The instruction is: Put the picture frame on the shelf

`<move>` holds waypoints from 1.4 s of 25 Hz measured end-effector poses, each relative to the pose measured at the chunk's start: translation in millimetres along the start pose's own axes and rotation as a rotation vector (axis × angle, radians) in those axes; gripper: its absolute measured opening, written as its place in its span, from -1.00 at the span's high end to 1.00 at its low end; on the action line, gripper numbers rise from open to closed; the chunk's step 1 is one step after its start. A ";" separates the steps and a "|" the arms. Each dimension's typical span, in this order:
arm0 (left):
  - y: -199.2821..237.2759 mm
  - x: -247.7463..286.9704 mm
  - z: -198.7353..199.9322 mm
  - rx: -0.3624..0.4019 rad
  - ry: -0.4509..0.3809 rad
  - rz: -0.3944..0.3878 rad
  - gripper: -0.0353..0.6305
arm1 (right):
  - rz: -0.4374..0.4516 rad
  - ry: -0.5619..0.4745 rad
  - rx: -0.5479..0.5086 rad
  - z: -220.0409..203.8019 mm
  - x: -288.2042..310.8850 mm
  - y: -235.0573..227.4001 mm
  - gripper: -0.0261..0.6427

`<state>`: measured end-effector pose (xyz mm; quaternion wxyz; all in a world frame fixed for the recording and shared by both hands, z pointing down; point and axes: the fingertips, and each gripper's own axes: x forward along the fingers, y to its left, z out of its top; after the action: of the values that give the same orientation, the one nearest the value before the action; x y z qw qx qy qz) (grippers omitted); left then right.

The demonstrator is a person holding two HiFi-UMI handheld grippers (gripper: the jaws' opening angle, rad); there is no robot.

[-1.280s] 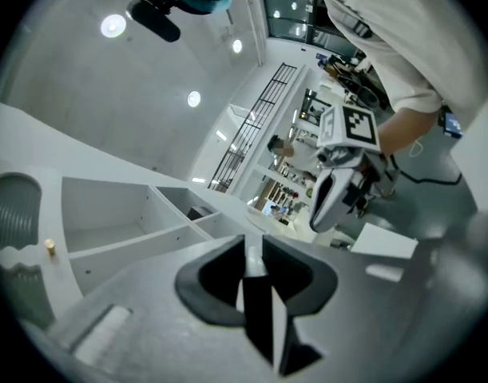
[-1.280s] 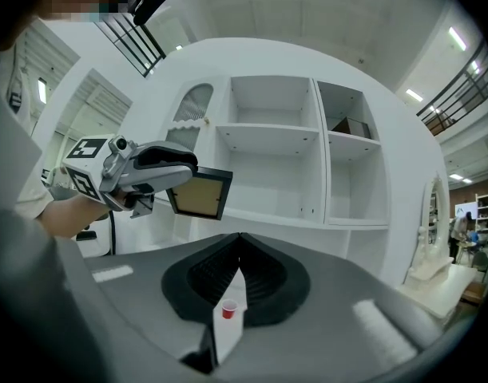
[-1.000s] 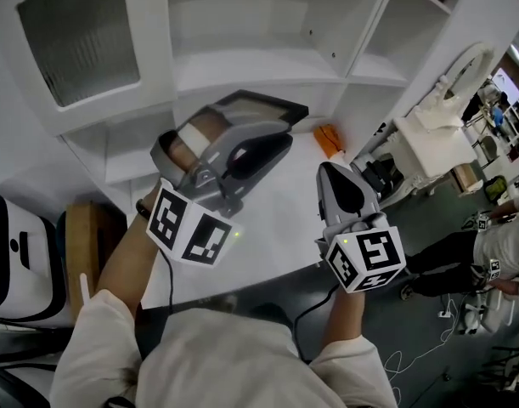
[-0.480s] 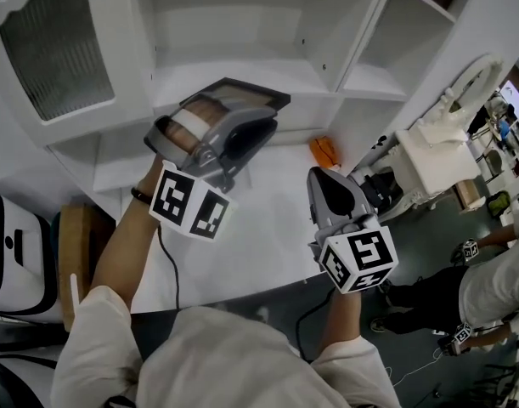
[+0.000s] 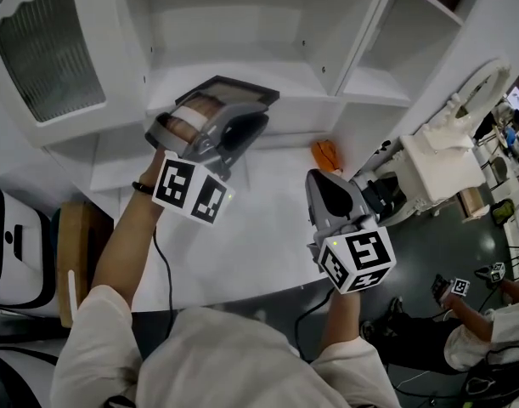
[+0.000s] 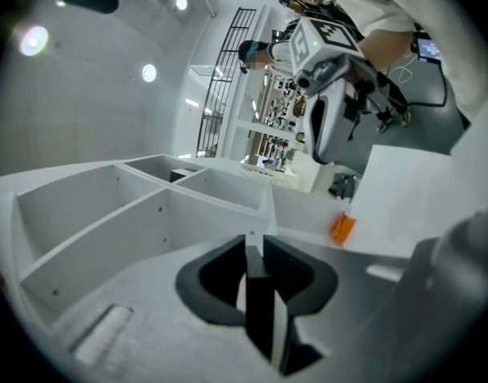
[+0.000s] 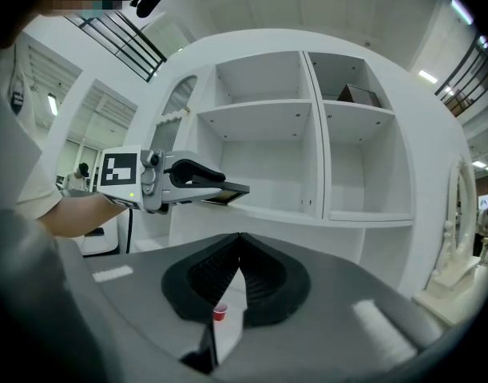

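A dark-edged picture frame [image 5: 234, 90] is held flat and edge-on in my left gripper [image 5: 242, 119], whose jaws are shut on it, in front of the white shelf unit's [image 5: 267, 68] lower compartment. In the left gripper view the frame's thin black edge [image 6: 258, 309] runs between the pads. The right gripper view shows the frame [image 7: 228, 193] level with the lowest shelf board [image 7: 307, 216], close to its front. My right gripper [image 5: 325, 177] hangs lower right over the white table [image 5: 259, 236], shut with nothing in it.
A small orange object [image 5: 326, 153] lies on the table by the shelf unit's foot. A cabinet door with ribbed glass [image 5: 51, 45] stands open at the left. White ornate furniture [image 5: 446, 143] and a person sit to the right.
My left gripper has carried the frame a little up and left, nearer the shelf. The right gripper has barely shifted.
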<state>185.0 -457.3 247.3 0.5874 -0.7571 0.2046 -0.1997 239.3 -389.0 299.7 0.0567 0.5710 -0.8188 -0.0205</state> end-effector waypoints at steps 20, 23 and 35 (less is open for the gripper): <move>-19.8 29.9 -51.4 -0.029 0.098 -0.079 0.64 | 0.016 0.014 0.017 -8.3 10.1 -10.0 0.91; -21.0 33.0 -55.8 -0.041 0.104 -0.084 0.63 | 0.019 0.016 0.020 -9.7 13.8 -10.6 0.91; -30.6 50.4 -76.1 -0.068 0.154 -0.188 0.32 | 0.034 0.032 0.024 -14.5 22.9 -17.8 0.91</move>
<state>188.1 -539.3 297.6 0.5227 -0.7749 0.1839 -0.3041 249.8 -416.2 313.9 0.0634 0.5580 -0.8274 -0.0007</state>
